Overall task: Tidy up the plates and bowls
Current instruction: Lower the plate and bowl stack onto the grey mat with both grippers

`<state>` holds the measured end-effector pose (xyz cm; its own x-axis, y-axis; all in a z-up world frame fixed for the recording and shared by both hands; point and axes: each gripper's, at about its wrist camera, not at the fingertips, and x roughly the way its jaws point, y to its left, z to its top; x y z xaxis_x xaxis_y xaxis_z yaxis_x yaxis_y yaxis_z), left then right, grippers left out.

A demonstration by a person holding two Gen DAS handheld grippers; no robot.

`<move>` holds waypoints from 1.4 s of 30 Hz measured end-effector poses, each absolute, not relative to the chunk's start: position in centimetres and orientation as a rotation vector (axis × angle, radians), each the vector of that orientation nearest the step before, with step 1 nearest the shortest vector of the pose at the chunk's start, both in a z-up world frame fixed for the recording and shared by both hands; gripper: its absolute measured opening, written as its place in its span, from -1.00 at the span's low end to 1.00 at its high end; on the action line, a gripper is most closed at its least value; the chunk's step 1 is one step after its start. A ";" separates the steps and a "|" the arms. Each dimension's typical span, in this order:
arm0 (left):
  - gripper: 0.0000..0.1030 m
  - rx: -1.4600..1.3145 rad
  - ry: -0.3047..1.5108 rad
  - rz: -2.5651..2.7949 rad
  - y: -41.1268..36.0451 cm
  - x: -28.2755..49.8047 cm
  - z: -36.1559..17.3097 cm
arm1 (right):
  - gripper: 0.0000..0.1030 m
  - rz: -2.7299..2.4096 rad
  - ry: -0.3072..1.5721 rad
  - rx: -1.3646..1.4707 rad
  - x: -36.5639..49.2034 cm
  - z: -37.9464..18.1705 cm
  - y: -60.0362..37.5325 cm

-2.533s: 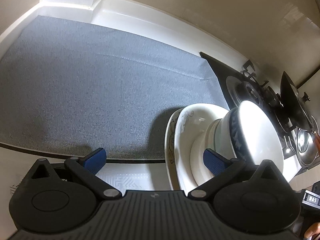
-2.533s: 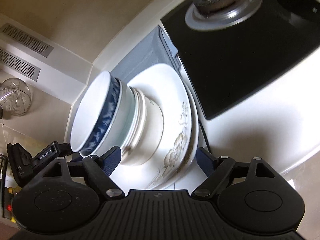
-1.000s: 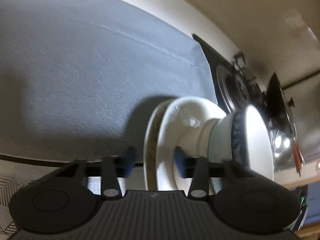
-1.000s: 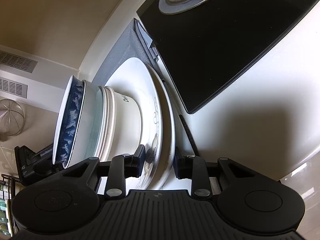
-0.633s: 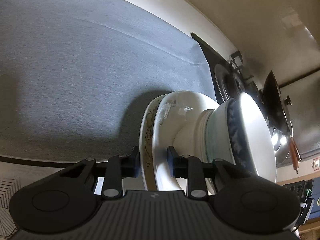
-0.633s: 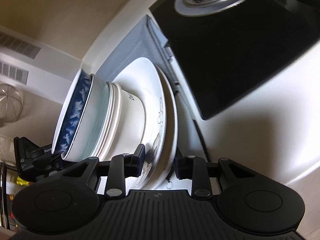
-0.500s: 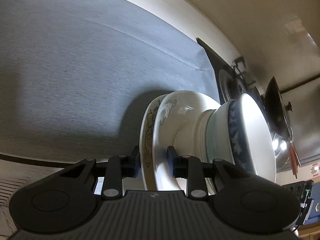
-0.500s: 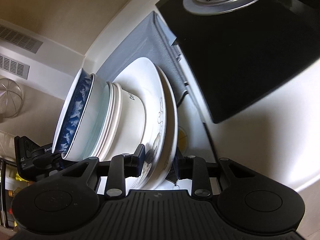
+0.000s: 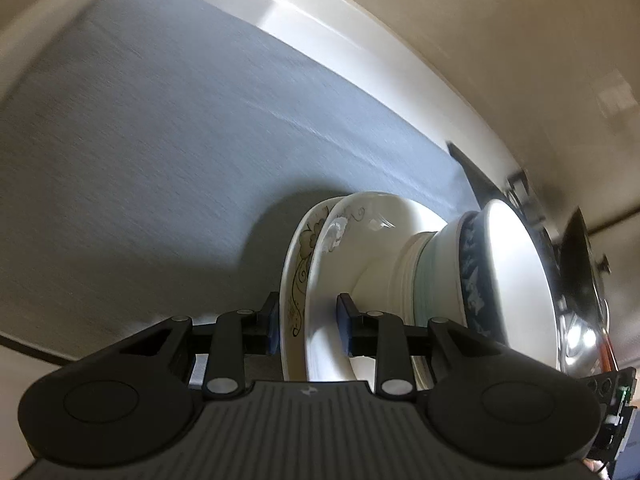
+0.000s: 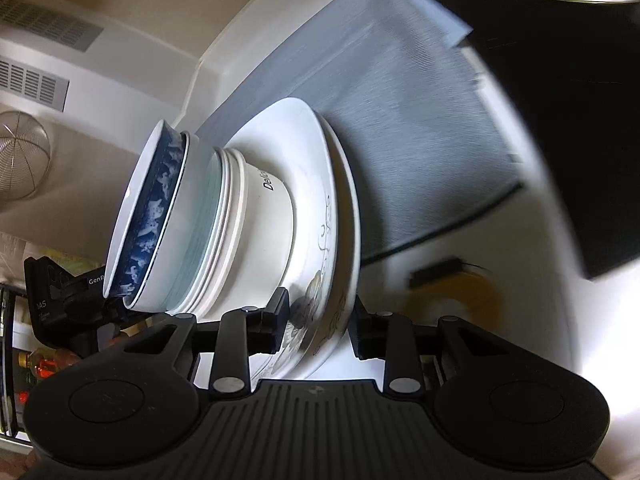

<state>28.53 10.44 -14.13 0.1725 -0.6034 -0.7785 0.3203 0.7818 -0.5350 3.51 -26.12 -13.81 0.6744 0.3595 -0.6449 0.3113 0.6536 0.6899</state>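
Plates: two [image 9: 316,256], floral-edged, stacked, above the grey mat [image 9: 160,140].
Bowls: at least three nested on the plates; blue-banded bowl [image 10: 148,216] on top.
Left gripper [image 9: 306,326]: clenched on the plates' rims.
Right gripper [image 10: 320,320]: clenched on the opposite rims.
Left view only: pan [image 9: 582,256], far right.
Right view only: strainer [image 10: 22,160], vents, stove [image 10: 580,80].

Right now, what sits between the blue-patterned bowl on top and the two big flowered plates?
In the right wrist view, a pale green bowl and white bowls, one with lettering, sit nested between the blue-patterned bowl and the plates.
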 end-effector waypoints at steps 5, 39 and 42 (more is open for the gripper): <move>-0.36 -0.264 1.188 -0.593 12.5 30.3 -13.5 | -0.36 0.077 0.882 0.880 6.9 -13.8 -24.7; 0.08 -0.219 1.007 -0.320 18.3 33.7 -10.1 | -0.29 0.182 0.954 0.853 20.6 -13.6 -19.1; 0.51 -0.177 0.986 -0.276 18.3 32.5 -9.3 | -0.05 0.192 0.946 0.796 19.9 -12.2 -18.8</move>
